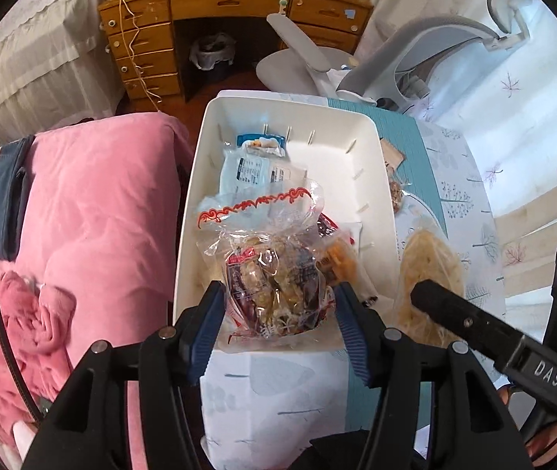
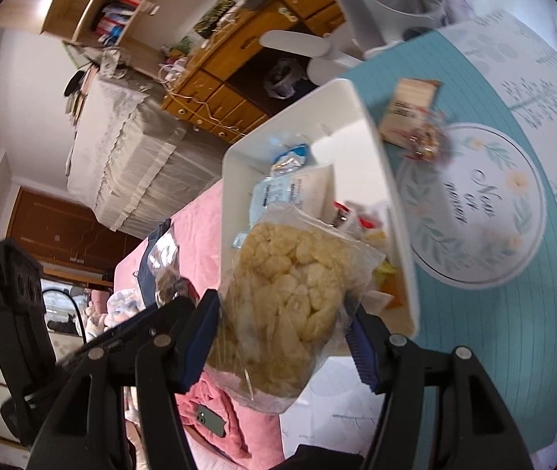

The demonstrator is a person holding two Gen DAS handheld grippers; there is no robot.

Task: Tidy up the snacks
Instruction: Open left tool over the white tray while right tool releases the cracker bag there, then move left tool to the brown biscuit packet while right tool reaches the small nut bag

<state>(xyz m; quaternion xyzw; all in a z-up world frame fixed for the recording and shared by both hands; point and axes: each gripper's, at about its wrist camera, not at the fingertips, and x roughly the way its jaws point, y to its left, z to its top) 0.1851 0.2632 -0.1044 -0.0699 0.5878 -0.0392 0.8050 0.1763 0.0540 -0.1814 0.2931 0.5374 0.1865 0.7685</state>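
here the clear snack bag (image 1: 278, 286) hides tray (image 1: 356, 133) contents, perhaps more packets.

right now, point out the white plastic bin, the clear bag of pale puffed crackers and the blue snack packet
white plastic bin (image 1: 372, 164), left wrist view, bare right inner wall
clear bag of pale puffed crackers (image 2: 290, 286), right wrist view, middle of the crackers
blue snack packet (image 1: 254, 170), left wrist view, its printed back label

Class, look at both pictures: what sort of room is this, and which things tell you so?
Most likely a bedroom that doubles as a study. A pink quilt lies on what looks like a bed, a wooden desk with drawers stands behind it, and a bookshelf holds books above.
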